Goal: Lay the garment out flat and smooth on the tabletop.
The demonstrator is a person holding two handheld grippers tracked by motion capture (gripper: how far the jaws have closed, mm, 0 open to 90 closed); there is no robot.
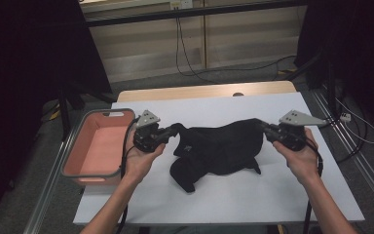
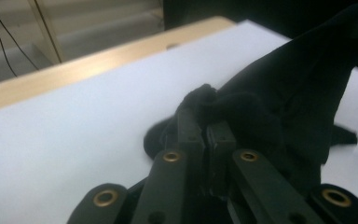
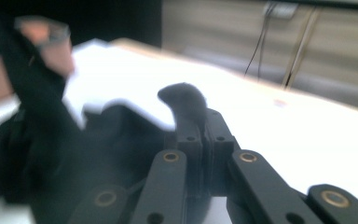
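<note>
At the table's left edge, a grey-rimmed pink bin [image 1: 80,146] sits with nothing visible inside it. Just beside it, the left gripper [image 1: 168,132] has its jaws clamped on a bunched corner of a black garment [image 1: 219,146]; the left gripper view shows that corner [image 2: 205,100] pinched tight between the closed jaws, a detail the high view leaves too small to read. The garment hangs stretched across the middle of the white table [image 1: 253,195], its lower folds crumpled and resting on the surface. At right, the right gripper [image 1: 269,129] is pinched shut on the opposite corner, seen in the blurred right gripper view as a dark nub [image 3: 184,100] above the jaws.
</note>
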